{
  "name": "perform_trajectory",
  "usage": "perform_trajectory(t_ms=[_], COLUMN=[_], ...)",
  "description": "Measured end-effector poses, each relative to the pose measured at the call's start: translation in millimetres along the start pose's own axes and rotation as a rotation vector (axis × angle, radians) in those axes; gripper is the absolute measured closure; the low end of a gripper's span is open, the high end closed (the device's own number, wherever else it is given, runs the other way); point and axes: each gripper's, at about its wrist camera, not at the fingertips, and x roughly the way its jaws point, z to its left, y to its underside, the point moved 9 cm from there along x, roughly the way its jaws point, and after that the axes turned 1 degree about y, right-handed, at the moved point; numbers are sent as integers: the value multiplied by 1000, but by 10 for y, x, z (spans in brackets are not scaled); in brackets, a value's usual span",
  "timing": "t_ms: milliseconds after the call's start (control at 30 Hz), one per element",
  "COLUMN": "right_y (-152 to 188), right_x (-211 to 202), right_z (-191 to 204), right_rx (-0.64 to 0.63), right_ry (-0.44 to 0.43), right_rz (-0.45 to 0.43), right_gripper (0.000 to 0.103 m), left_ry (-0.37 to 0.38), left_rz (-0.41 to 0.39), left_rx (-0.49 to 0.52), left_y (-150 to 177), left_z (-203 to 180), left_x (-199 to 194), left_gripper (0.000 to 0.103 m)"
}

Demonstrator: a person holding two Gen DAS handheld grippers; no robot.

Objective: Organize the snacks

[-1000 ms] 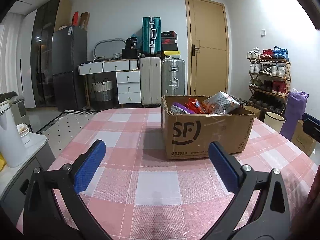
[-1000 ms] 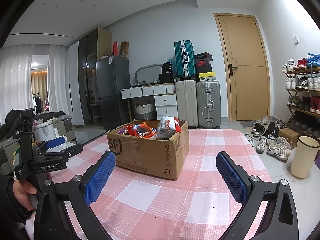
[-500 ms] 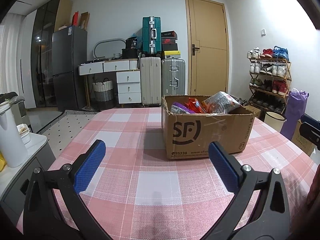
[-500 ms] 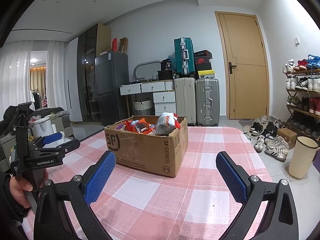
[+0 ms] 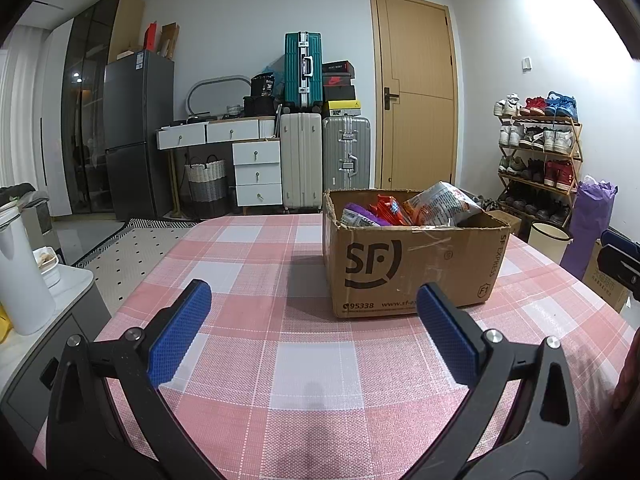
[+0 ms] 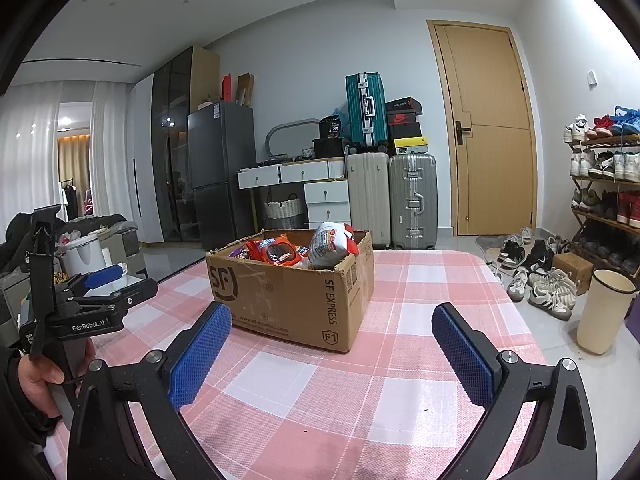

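Note:
A brown SF cardboard box (image 5: 414,268) stands on the pink checked table (image 5: 248,264), full of snack packets: a purple one (image 5: 360,216), a red one (image 5: 390,210) and a silver one (image 5: 440,204). My left gripper (image 5: 314,328) is open and empty, low over the table short of the box. The box also shows in the right wrist view (image 6: 296,300), with a red packet (image 6: 276,251) and a silver packet (image 6: 330,244). My right gripper (image 6: 332,344) is open and empty, in front of the box. The left gripper (image 6: 86,300) shows at that view's left edge.
A side counter with a white kettle (image 5: 22,276) stands left of the table. Suitcases (image 5: 324,160), drawers and a fridge (image 5: 138,132) line the far wall. A shoe rack (image 5: 538,152), a cream bin (image 6: 602,312) and shoes on the floor lie to the right.
The right wrist view has dropped and moved slightly closer to the box, which now sits lower in frame. The left gripper has barely moved. Both stay open.

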Motion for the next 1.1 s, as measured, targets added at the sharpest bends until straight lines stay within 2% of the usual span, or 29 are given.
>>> perform_trajectory(t_ms=[1100], right_y=[25], right_x=[15], right_z=[-25], right_rx=[-2], right_ry=[3], right_rz=[14], right_gripper=[1], left_ry=[-21], left_rz=[12], left_rx=[5], left_y=[39], left_z=[14], left_x=[7], left_gripper=[0])
